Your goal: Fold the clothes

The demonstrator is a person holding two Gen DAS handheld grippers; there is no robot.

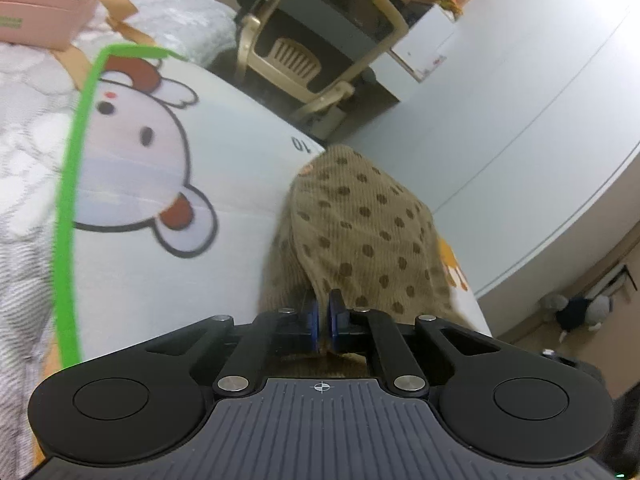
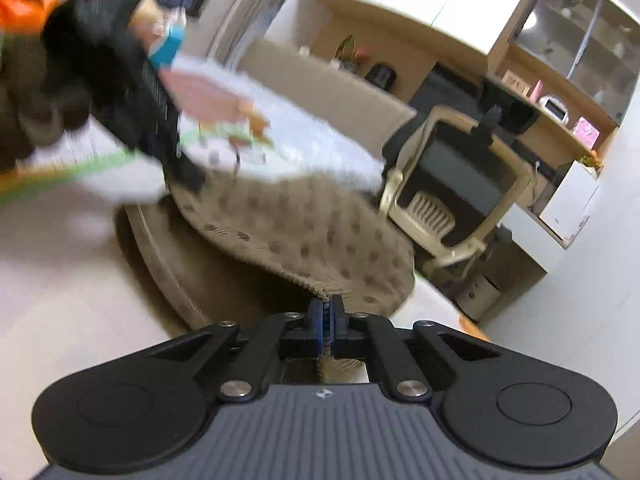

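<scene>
Room: a bedroom-like room with white walls, a pale floor, one beige-framed chair (image 1: 308, 52) with a dark mesh back, and wooden shelving (image 2: 560, 64) with glass doors behind it
Surface: a bed with a grey-white textured cover (image 1: 24, 128); on it lies a white mat (image 1: 168, 280) edged in a green line (image 1: 70, 184), printed with one round cartoon face with red patches
Writing: the number "10" is printed in black near the mat's far edge; small green lettering on the pink box is too blurred to read
Pink box: one open pink box (image 1: 44, 12) sits at the far left of the bed, with a tan ribbon trailing beside it
Garment: one tan ribbed garment (image 1: 360, 232) dotted with darker brown spots; it hangs lifted above the mat, stretched between the two tools, its lower part resting in a heap on the mat
Left tool: left tool (image 1: 323, 312), blue-padded fingers pinched tight on an edge of the garment; in the right wrist view it shows blurred at upper left, held by a dark-gloved hand (image 2: 44, 92)
Right tool: right tool (image 2: 327, 312), fingers closed down on another edge of the garment, fabric caught between the pads
Far right: one grey and dark soft toy (image 1: 576, 312) lies on the floor by the wall
Count: one garment, two tools, one box, one chair
</scene>
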